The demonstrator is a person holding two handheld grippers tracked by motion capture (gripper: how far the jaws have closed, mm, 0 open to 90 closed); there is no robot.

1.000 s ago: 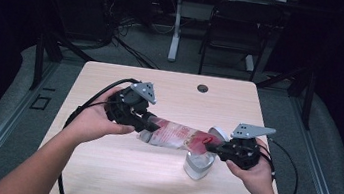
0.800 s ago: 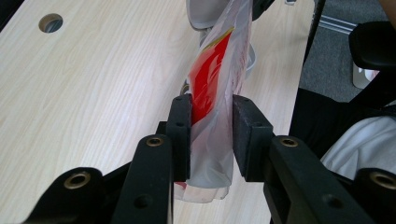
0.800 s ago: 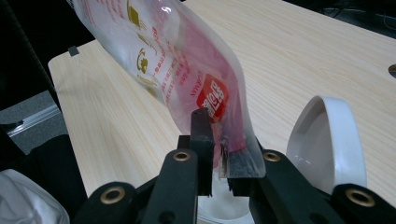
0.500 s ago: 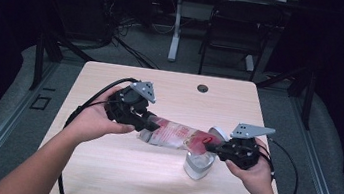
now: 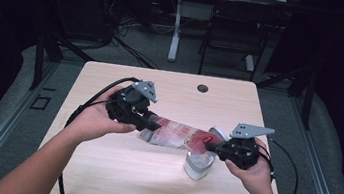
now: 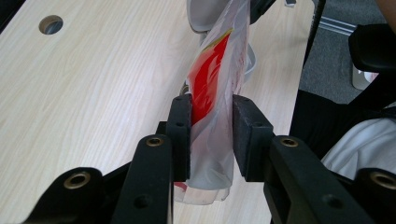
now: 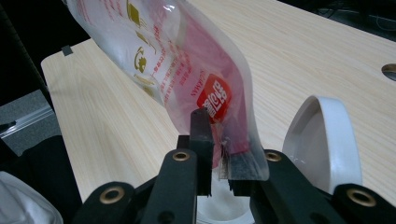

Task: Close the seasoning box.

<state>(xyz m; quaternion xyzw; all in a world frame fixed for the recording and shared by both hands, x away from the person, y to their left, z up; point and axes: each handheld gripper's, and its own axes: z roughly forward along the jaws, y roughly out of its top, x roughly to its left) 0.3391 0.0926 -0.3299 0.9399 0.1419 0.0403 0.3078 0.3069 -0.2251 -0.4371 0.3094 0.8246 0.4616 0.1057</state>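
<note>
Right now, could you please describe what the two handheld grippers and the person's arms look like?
Both grippers are black. The left gripper and the right gripper each carry a grey three-cornered plate on top and trail a black cable. Their jaws are black bars with brass-coloured screw eyes and dark rectangular pads. The forearms are bare, with no sleeves showing.

a light wood-grain bench (image 5: 115,170) with a round cable hole (image 5: 203,88) near its far edge stands on grey carpet (image 5: 337,164) in a dark room, with a second table's white leg (image 5: 176,29), a black chair (image 5: 231,31) and loose floor cables (image 5: 127,35) beyond it.
</note>
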